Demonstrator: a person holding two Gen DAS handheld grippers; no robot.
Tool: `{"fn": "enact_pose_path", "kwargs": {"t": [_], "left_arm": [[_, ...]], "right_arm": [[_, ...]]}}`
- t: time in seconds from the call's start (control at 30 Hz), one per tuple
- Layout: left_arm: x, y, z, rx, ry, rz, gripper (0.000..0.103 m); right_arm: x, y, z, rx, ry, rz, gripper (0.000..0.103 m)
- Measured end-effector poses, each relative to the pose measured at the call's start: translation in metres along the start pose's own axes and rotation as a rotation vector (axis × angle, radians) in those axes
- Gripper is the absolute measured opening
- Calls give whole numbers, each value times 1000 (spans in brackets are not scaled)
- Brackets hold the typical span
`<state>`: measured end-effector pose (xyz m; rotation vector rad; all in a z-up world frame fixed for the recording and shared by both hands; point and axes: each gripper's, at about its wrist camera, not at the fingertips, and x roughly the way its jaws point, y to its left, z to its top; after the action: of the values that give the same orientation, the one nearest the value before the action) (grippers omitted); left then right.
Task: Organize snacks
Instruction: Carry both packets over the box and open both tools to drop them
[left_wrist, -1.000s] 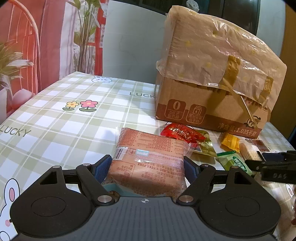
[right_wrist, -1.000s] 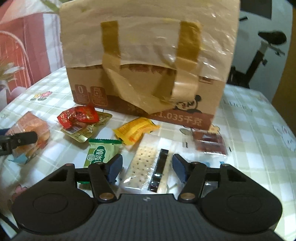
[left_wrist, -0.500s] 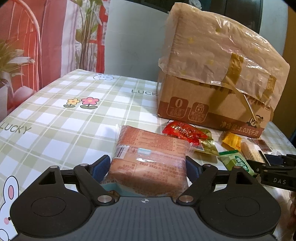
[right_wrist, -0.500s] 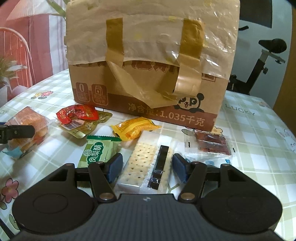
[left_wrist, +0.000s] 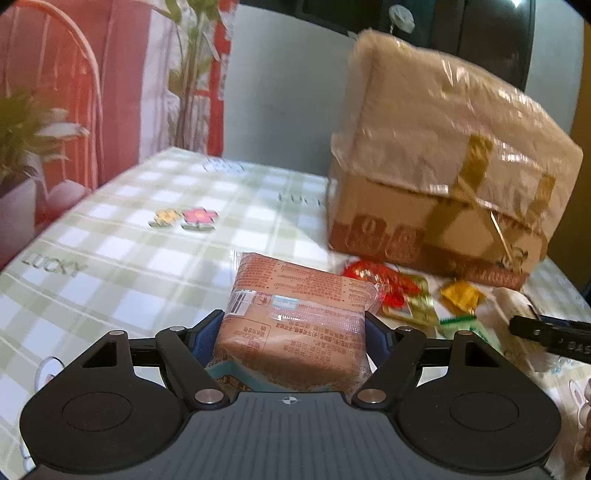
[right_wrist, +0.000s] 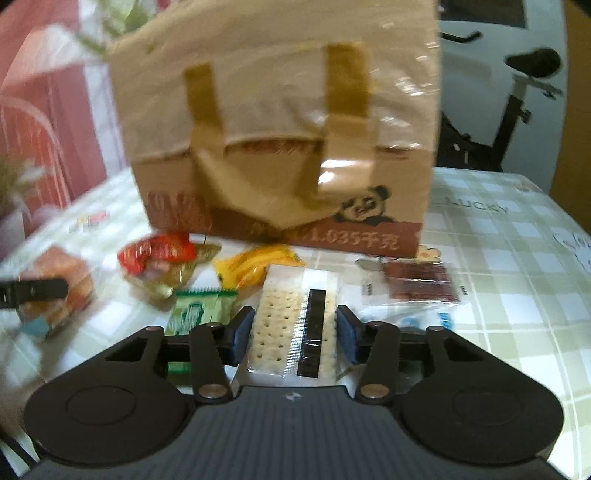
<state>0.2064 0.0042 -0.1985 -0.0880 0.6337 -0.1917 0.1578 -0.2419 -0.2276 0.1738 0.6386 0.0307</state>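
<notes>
The left gripper (left_wrist: 293, 334) has just been closing and clamps the orange bread pack (left_wrist: 295, 321) from both sides. The right gripper (right_wrist: 293, 334), also just closing, pinches the cracker packet (right_wrist: 291, 325). The other snacks lie at eleven o'clock before the taped cardboard box (right_wrist: 280, 147), probably their destination.
</notes>
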Motion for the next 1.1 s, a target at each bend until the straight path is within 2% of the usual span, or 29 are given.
{"fn": "enact_pose_path", "kwargs": {"t": [0.13, 0.27, 0.53, 0.7, 0.9, 1.0, 1.1], "left_arm": [[-12, -4, 8, 24, -36, 8, 79], [-28, -13, 28, 53, -99, -4, 79], [-64, -36, 97, 95, -299, -35, 79], [-69, -59, 139, 113, -373, -79, 79], [-49, -89, 175, 141, -390, -124, 79], [-28, -101, 187, 157, -355, -144, 79], [-1, -110, 200, 148, -306, -147, 79]], "right_arm": [[-18, -7, 9, 50, -65, 48, 50], [-34, -4, 20, 44, -129, 111, 50], [-70, -2, 68, -6, -297, 199, 50], [-90, -6, 105, -37, -403, 245, 50], [-89, -21, 150, -32, -460, 246, 50], [-77, -34, 173, -23, -464, 234, 50], [-58, -47, 194, -12, -431, 211, 50]]}}
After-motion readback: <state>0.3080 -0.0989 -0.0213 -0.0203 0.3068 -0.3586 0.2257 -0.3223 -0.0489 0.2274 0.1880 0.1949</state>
